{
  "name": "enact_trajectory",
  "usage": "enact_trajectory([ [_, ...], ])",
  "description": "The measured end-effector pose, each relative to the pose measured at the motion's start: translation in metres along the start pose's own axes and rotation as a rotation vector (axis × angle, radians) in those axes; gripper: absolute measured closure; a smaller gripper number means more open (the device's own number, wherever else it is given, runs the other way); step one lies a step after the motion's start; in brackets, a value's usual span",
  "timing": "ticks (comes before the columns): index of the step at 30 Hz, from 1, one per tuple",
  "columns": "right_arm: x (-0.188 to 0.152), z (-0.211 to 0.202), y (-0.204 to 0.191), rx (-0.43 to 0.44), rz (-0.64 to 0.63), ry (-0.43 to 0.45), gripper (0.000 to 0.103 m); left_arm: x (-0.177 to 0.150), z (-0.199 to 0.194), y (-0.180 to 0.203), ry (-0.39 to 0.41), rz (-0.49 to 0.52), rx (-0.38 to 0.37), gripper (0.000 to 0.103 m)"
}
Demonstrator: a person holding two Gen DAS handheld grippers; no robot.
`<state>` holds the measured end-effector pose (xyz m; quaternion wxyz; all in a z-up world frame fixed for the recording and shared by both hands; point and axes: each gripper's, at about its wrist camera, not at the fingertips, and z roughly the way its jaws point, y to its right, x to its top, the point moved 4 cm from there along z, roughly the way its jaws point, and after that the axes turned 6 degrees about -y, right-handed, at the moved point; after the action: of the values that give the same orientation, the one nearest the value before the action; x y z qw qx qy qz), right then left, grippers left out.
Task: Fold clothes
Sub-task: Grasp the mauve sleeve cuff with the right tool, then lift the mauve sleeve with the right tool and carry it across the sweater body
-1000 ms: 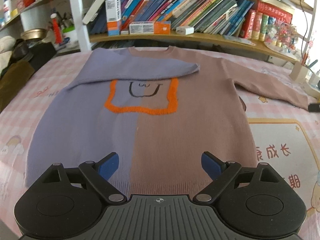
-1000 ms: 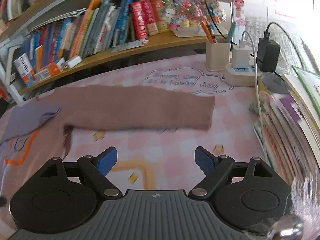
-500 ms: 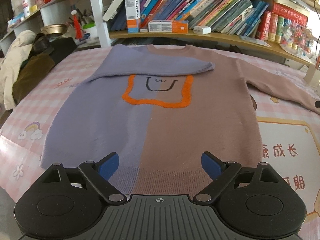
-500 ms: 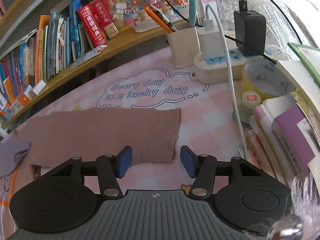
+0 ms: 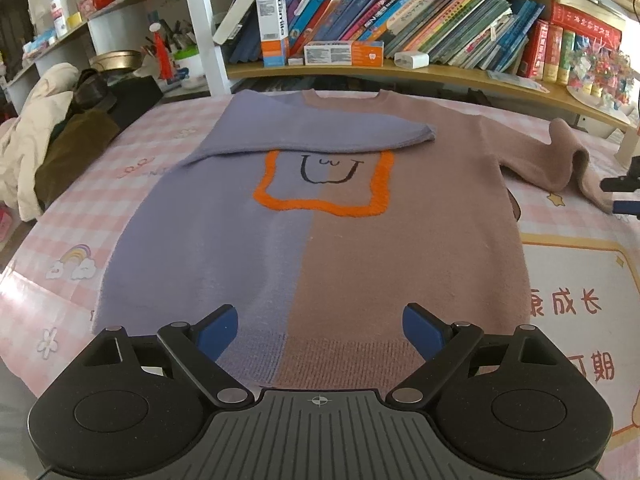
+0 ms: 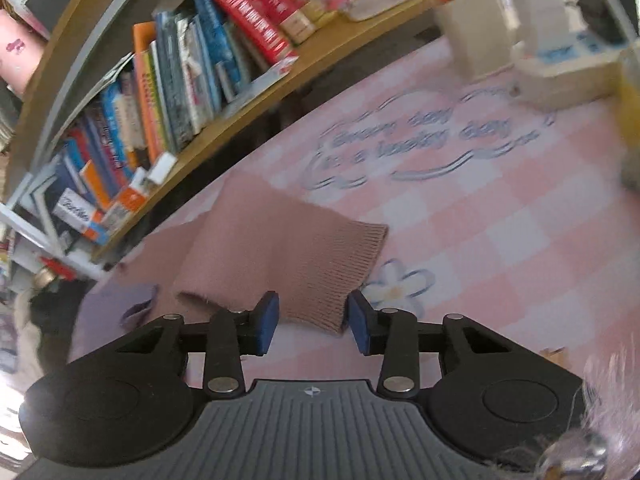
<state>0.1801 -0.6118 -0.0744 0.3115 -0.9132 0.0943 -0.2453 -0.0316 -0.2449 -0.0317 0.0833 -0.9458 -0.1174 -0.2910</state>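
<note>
Sweater (image 5: 320,216) is spread flat on the pink checked cloth (image 6: 500,248), purple sleeve (image 5: 320,132) already folded across. Its brown cuff (image 6: 320,280), flat a second ago, is now bunched between the closing right gripper (image 6: 313,322); contact cannot be confirmed. The left gripper (image 5: 320,330) is held wide, empty.
</note>
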Motion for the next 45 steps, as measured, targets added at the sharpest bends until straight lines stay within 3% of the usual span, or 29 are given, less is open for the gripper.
enact_trajectory([
  [4,-0.002,0.005,-0.009,0.039,0.007,-0.011,0.054,0.001,0.0,-0.001,-0.001,-0.005,0.007,0.011],
  [10,-0.004,0.002,-0.001,0.054,0.084,0.02,0.053,0.003,0.002,-0.001,-0.005,-0.011,0.008,0.011],
  [14,-0.003,-0.003,0.01,0.027,0.109,0.049,0.067,0.004,0.003,0.002,-0.005,-0.001,0.0,0.011],
  [16,-0.001,-0.005,0.014,0.005,0.1,0.057,0.087,0.004,0.003,0.003,-0.004,0.004,-0.003,0.011],
  [18,0.0,-0.008,0.018,-0.011,0.093,0.068,0.097,0.004,0.003,0.004,-0.002,0.006,-0.005,0.011],
  [24,0.005,-0.03,0.022,-0.033,0.054,0.17,0.1,0.003,0.003,0.001,-0.004,-0.005,-0.005,0.011],
  [29,0.003,-0.037,0.031,-0.039,0.084,0.167,0.1,0.003,0.004,0.002,-0.004,-0.005,-0.01,0.011],
  [35,-0.008,-0.035,0.029,0.022,0.139,0.087,0.094,0.005,0.006,0.004,-0.004,-0.006,-0.017,0.011],
  [39,-0.019,-0.019,0.014,0.083,0.155,0.007,0.063,0.005,0.006,0.005,-0.005,-0.002,-0.016,0.011],
  [45,-0.017,0.009,-0.006,0.111,0.135,-0.013,0.063,0.003,0.002,-0.002,-0.011,-0.018,0.012,0.011],
])
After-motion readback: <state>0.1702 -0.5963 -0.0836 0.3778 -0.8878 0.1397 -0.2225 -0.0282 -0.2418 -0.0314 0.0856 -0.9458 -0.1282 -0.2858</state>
